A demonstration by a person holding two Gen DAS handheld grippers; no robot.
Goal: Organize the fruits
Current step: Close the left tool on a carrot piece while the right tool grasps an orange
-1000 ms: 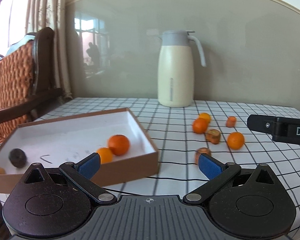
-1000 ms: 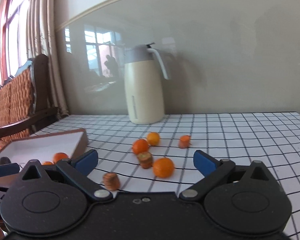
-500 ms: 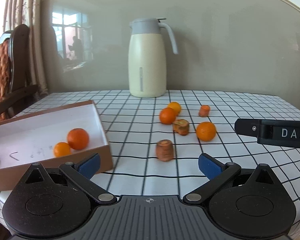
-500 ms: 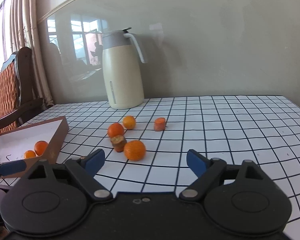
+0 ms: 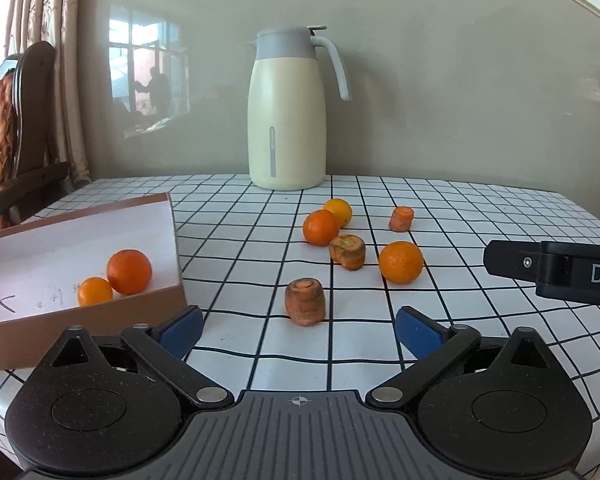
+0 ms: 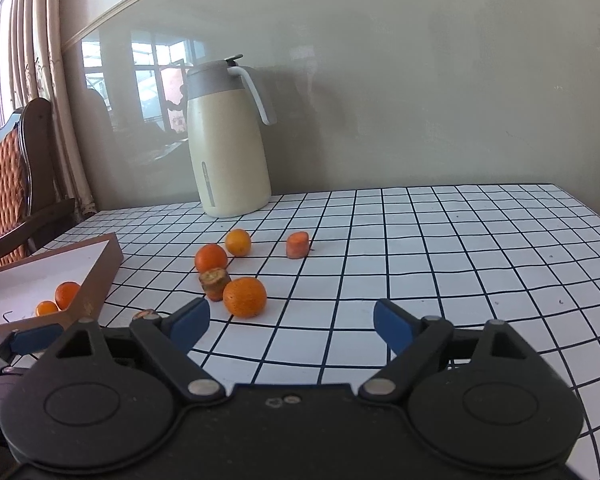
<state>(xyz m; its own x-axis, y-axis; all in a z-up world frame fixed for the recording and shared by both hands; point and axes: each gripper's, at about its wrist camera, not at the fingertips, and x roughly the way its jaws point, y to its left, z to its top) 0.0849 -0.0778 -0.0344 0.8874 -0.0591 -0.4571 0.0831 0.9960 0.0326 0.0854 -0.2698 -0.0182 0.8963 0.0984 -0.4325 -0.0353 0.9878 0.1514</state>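
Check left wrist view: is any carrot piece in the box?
No. The box shows only two oranges; all three carrot pieces sit on the table.

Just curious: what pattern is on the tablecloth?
White tablecloth with a black grid of squares; clearest in the right wrist view.

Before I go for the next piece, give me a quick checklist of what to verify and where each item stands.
1. Left gripper empty: ok, its blue-padded fingers are closing with nothing between them.
2. Right gripper empty: ok, open.
3. Nearest carrot chunk lined up ahead of the left gripper: ok.
4. Nearest orange ahead of the right gripper: ok, slightly toward its left finger.
5. Room in the box: ok, only two oranges show inside.
6. Whether carrot chunks belong in the box: cannot tell.
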